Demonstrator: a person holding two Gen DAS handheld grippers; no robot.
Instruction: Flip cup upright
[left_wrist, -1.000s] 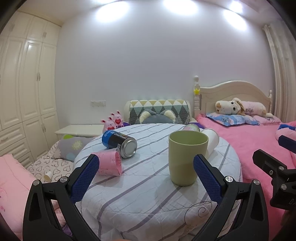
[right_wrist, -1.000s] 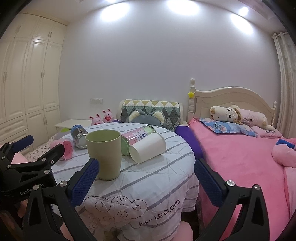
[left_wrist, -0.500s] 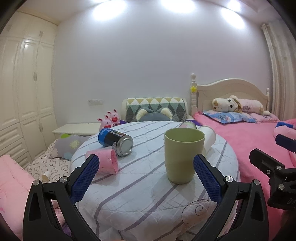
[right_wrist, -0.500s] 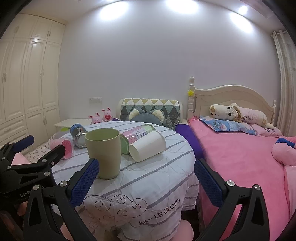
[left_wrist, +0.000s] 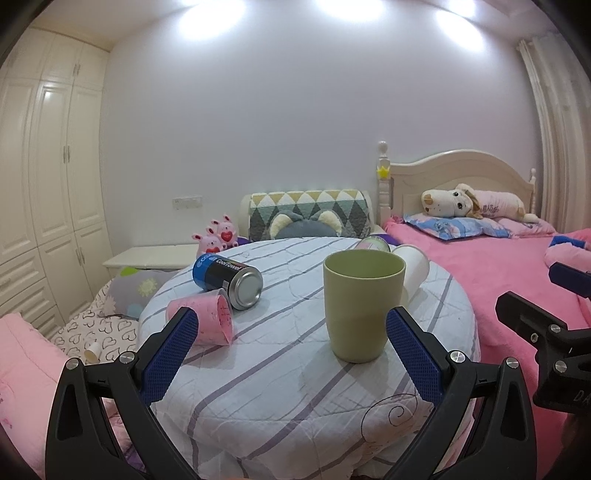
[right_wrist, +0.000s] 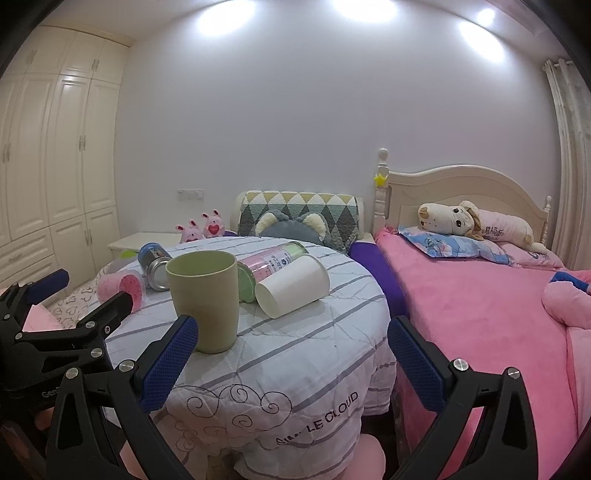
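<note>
Cup (left_wrist: 363, 302), green, upright on surface (left_wrist: 280, 373), mouth up, nothing touching it. Left hand-held gripper (left_wrist: 291, 354) wide apart, empty, just short of cup. Right hand-held gripper (right_wrist: 291, 360) also wide, empty, its left finger near cup base. White paper cup (right_wrist: 291, 285) on side just right of cup; pink-green bottle (right_wrist: 271, 264) lying behind cup. Blue can (left_wrist: 227, 280) and pink cup (left_wrist: 201, 319) lying left of cup. Pink bed (right_wrist: 476, 317) well right of cup.
</note>
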